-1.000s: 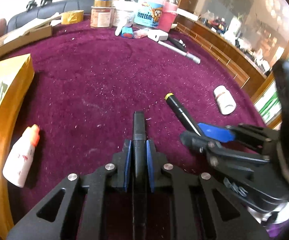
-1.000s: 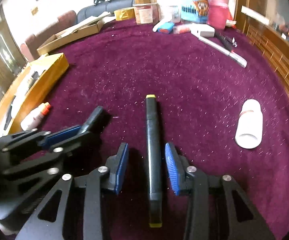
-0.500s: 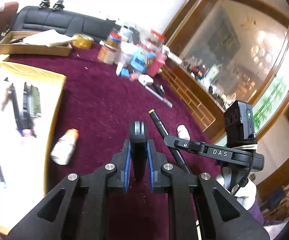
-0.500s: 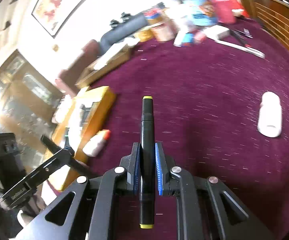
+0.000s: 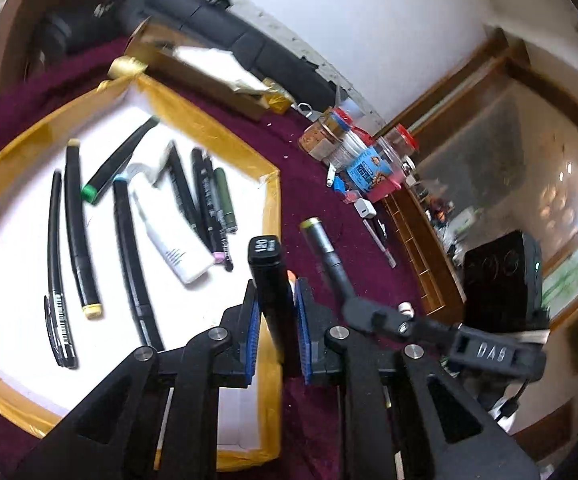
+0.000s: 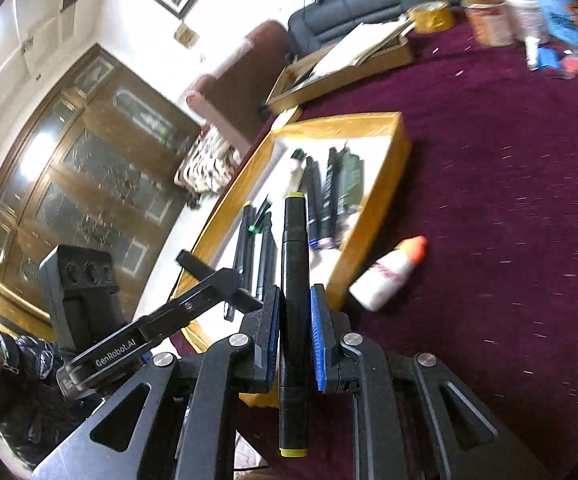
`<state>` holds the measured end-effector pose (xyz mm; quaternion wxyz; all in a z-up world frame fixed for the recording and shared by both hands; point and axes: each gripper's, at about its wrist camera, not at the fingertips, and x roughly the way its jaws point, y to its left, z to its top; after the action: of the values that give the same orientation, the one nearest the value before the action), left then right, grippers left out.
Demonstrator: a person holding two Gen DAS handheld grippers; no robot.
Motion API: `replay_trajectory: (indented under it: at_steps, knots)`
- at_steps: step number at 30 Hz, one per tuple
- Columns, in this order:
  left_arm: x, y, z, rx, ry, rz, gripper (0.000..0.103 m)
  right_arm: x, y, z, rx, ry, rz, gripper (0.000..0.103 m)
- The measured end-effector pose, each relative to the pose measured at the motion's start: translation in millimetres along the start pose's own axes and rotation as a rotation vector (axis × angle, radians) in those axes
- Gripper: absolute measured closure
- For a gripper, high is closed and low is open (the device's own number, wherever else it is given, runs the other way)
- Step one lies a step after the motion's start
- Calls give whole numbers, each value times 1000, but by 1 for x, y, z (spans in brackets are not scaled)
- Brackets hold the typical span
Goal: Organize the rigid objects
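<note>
My left gripper point(image 5: 275, 296) is shut on a black marker point(image 5: 269, 276) and holds it in the air above the right rim of the yellow-edged tray point(image 5: 271, 196). My right gripper point(image 6: 293, 304) is shut on a black marker with yellow ends point(image 6: 295, 248), raised above the tray's near corner point(image 6: 373, 208). That marker and the right gripper also show in the left wrist view point(image 5: 325, 248). Several pens and markers point(image 5: 121, 216) and a white tube point(image 5: 169, 240) lie in the tray.
A white glue bottle with an orange cap point(image 6: 389, 270) lies on the maroon cloth beside the tray. Jars and tubs point(image 5: 365, 156) crowd the table's far edge. A brown cardboard box point(image 6: 345, 64) lies behind the tray. A tape roll point(image 6: 431, 16) sits near it.
Both grippers rose from the cloth with their markers and swung left toward the tray. The right gripper closed on the yellow-ended marker within the last second.
</note>
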<state>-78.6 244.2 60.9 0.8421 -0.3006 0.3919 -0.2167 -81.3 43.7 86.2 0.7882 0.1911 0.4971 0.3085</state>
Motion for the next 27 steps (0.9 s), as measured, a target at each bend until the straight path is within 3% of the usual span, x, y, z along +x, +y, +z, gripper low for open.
replay_trajectory:
  at_steps: [5, 9, 16, 23, 27]
  knots:
    - [6, 20, 7, -47, 24, 9, 84, 42, 13, 4, -4, 57, -39, 90]
    - [11, 39, 14, -102, 64, -34, 83, 51, 18, 10, 15, 70, -38, 89]
    - [-4, 66, 23, -159, 69, -68, 83, 70, 9, 15, 122, 116, 87, 90]
    - [-15, 87, 34, -154, 86, 51, 87, 92, 17, 12, 54, 139, -12, 90]
    - [-2, 80, 32, -132, 110, 57, 87, 97, 23, 9, 3, 137, -63, 90]
